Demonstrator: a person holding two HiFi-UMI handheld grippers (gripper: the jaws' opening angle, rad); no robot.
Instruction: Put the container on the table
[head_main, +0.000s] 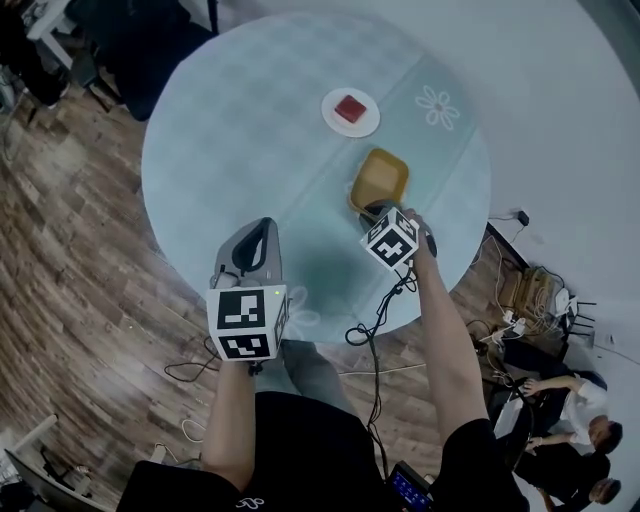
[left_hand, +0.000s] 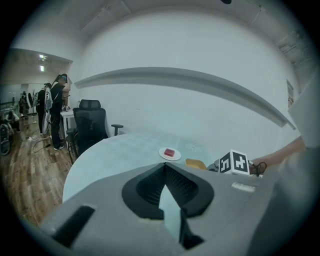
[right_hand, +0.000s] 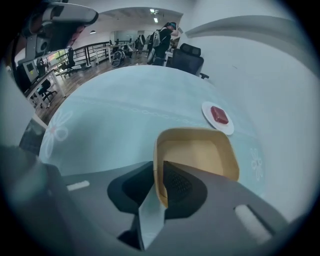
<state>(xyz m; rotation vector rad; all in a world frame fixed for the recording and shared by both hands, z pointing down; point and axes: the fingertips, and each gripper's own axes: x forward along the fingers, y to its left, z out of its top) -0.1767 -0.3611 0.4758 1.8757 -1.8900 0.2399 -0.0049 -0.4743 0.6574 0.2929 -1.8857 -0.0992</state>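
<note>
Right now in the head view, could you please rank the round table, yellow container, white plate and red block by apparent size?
Largest: round table.
Next: yellow container and white plate, too alike to rank.
Smallest: red block, on the plate.

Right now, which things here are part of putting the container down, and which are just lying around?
Job: yellow container, right gripper clamped on its wall, round table.
Idle: white plate with red block, left gripper shut and empty, office chair.

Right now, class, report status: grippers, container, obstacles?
Left gripper shut, empty. Right gripper shut on yellow container wall, over table. Plate with red block beyond, apart.
</note>
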